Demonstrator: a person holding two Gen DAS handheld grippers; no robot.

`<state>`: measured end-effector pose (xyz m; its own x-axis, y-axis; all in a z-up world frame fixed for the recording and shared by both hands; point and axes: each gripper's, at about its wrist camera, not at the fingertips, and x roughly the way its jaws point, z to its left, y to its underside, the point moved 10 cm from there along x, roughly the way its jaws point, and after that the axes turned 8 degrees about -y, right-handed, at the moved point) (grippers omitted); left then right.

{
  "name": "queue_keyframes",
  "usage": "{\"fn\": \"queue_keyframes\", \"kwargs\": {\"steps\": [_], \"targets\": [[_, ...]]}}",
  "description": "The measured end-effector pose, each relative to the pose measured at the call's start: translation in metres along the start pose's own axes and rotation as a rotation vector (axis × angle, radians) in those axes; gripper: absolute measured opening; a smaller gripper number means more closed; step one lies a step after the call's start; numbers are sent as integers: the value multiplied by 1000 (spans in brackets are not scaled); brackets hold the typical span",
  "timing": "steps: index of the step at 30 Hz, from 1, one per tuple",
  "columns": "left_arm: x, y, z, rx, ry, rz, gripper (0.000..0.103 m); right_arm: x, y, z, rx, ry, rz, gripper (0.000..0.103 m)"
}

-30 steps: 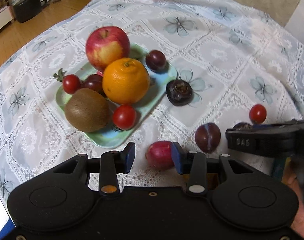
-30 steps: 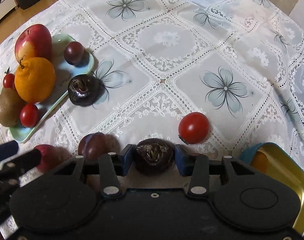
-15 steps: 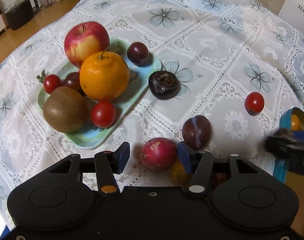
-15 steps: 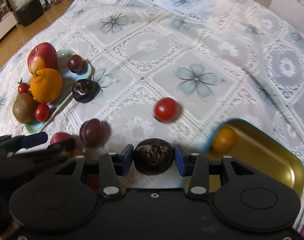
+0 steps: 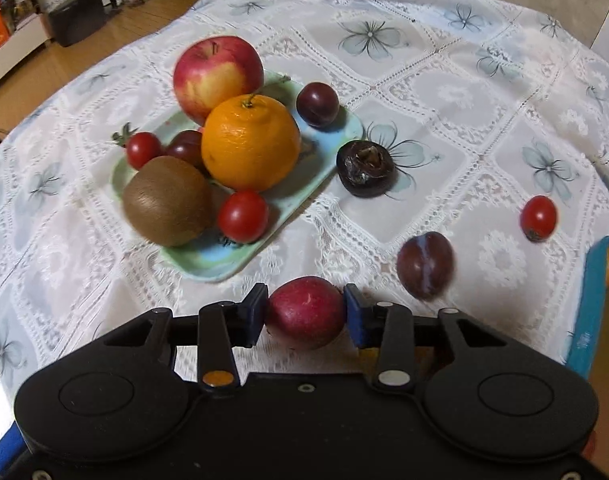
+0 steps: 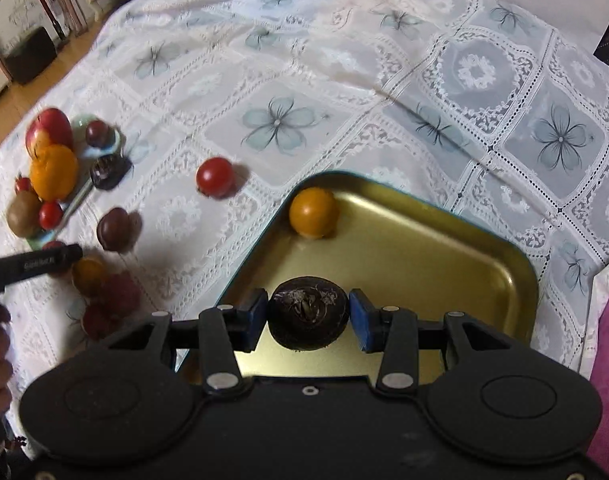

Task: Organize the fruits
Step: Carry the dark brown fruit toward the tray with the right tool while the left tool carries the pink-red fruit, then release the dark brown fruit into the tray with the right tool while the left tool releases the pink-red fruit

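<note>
Left gripper (image 5: 305, 312) clamps a red plum (image 5: 305, 318) on the tablecloth (image 5: 464, 92). Right gripper (image 6: 308, 316) grips a dark water chestnut (image 6: 308, 317) above the gold tray (image 6: 424, 248).

Gold tray (image 6: 504, 264) floor lies open beyond the yellow tomato (image 6: 313, 212) in its corner.

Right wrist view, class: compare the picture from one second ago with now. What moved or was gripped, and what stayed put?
The right tongs, shut on the dark brown round water chestnut throughout, carried it from above the lace tablecloth to over the gold metal tray. The left tongs closed around the red round plum. The loose red cherry tomato and the fruit on the pale green plate stayed put.
</note>
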<state>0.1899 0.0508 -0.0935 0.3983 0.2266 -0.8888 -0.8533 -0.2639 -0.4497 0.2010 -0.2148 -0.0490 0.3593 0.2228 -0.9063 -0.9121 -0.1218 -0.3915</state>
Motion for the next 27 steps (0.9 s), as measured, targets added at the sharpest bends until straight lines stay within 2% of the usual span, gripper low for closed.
{"fn": "queue_keyframes", "kwargs": {"steps": [4,9,11,16,20,27], "targets": [[-32,8,-14,-7,4,-7,49,2,-1,-18,6,-3,24,44],[-71,27,-59,56,38,0,49,9,1,-39,-21,-64,97,44],[-82,34,-79,79,57,14,49,11,4,-43,-60,-58,110,44],[-105,65,-124,157,91,60,49,0,4,-48,-190,-2,61,44],[-111,89,-149,223,75,88,49,-14,5,-50,-262,-27,30,44],[-113,115,-164,256,48,130,49,-18,10,-54,-306,-49,44,44]]}}
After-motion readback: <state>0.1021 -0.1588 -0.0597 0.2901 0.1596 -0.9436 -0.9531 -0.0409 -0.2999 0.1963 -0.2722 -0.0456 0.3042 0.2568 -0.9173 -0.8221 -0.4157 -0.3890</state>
